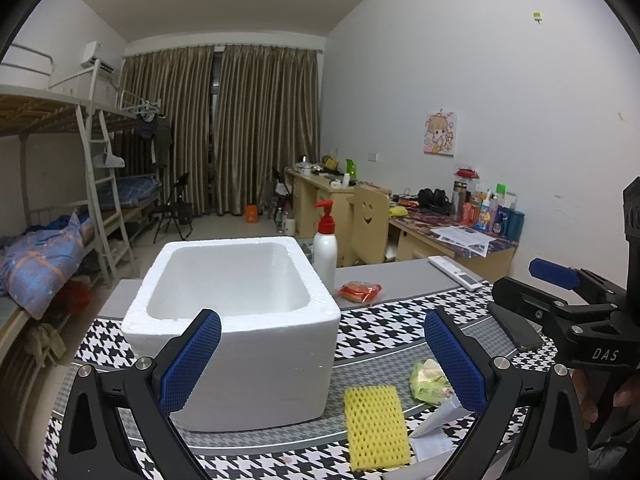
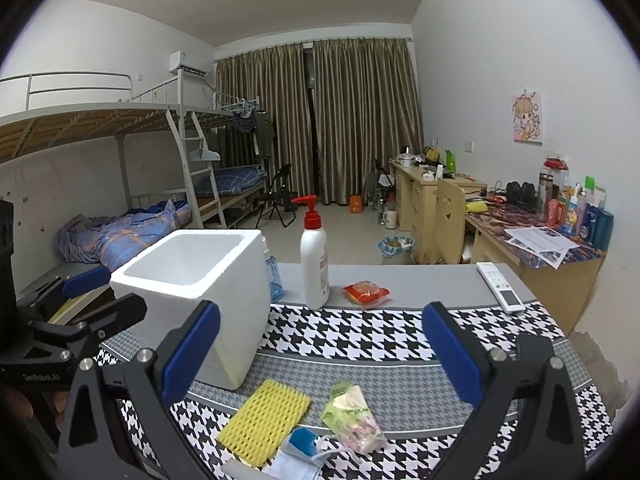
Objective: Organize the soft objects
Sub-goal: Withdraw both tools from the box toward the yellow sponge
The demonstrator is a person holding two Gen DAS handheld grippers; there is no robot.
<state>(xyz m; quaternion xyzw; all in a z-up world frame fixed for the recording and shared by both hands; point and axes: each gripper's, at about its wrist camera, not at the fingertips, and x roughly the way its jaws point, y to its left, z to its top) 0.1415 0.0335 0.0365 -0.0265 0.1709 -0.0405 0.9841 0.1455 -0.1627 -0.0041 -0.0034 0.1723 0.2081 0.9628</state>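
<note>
A white foam box point(image 1: 236, 316) point(image 2: 200, 296) stands with its top uncovered on the houndstooth cloth, nothing visible inside. In front of it lie a yellow foam net point(image 1: 376, 422) point(image 2: 266, 420), a green tissue pack point(image 1: 430, 382) point(image 2: 352, 416) and a face mask in a wrapper point(image 2: 304, 454) point(image 1: 434, 434). A red snack packet point(image 1: 359, 291) point(image 2: 366, 293) lies farther back. My left gripper point(image 1: 322, 356) hovers open over the box's near wall and the net. My right gripper point(image 2: 320, 354) hangs open above the net and tissue pack. Neither holds anything.
A white pump bottle point(image 1: 325, 248) point(image 2: 315, 256) with a red head stands behind the box. A white remote point(image 1: 456, 273) point(image 2: 500, 286) lies at the table's far right, a dark phone point(image 1: 516, 330) near it. Beds, desks and chairs fill the room beyond.
</note>
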